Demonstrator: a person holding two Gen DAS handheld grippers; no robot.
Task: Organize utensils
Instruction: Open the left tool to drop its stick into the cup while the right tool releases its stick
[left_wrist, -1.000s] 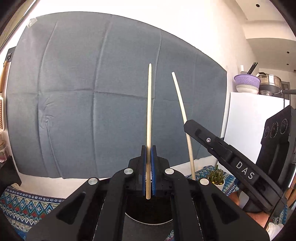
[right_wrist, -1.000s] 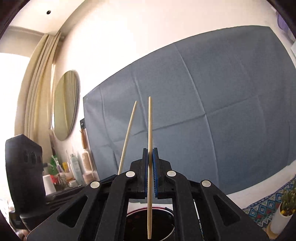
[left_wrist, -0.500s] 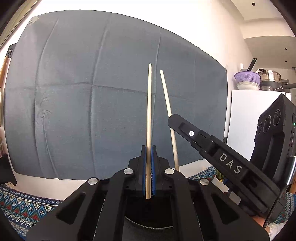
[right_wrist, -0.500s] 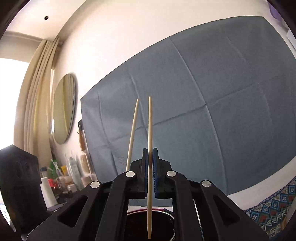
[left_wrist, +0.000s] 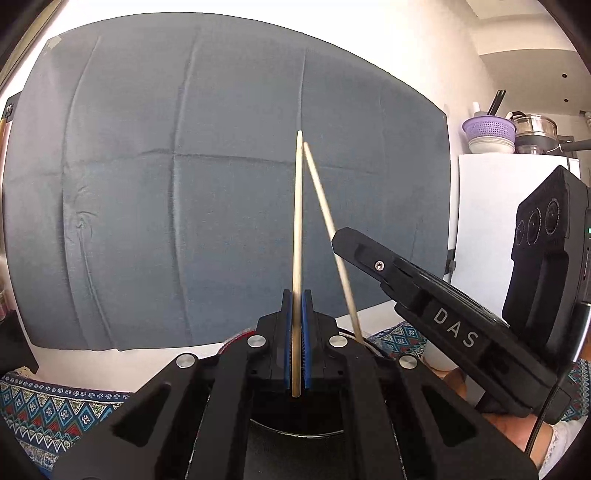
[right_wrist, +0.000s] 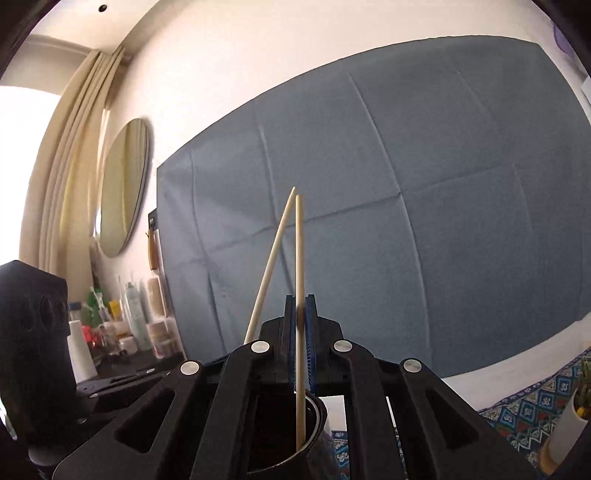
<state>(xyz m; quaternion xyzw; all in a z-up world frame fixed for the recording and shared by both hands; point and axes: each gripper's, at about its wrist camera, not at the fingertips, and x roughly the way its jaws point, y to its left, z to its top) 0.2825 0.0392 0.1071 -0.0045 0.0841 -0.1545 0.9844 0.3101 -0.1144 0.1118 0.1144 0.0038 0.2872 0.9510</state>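
Note:
My left gripper (left_wrist: 296, 300) is shut on a pale wooden chopstick (left_wrist: 297, 221) that stands upright. Below its lower end lies the mouth of a dark round cup (left_wrist: 295, 432). From the right my right gripper (left_wrist: 340, 240) reaches in, holding a second chopstick (left_wrist: 325, 214) that leans so the two tips nearly meet. In the right wrist view my right gripper (right_wrist: 300, 301) is shut on its upright chopstick (right_wrist: 299, 251), whose lower end dips into the cup (right_wrist: 318, 408). The left gripper's chopstick (right_wrist: 271, 262) slants beside it.
A blue-grey cloth (left_wrist: 166, 184) hangs on the wall behind. A white fridge (left_wrist: 491, 206) with a purple colander (left_wrist: 488, 129) and pots stands right. A mirror (right_wrist: 123, 184) and bottles (right_wrist: 136, 317) are left. A patterned tablecloth (left_wrist: 40, 410) and small potted plant (right_wrist: 574, 410) lie below.
The two chopsticks have drawn together until their tips almost touch. Both grippers have sunk a little toward the cup, still shut on their chopsticks.

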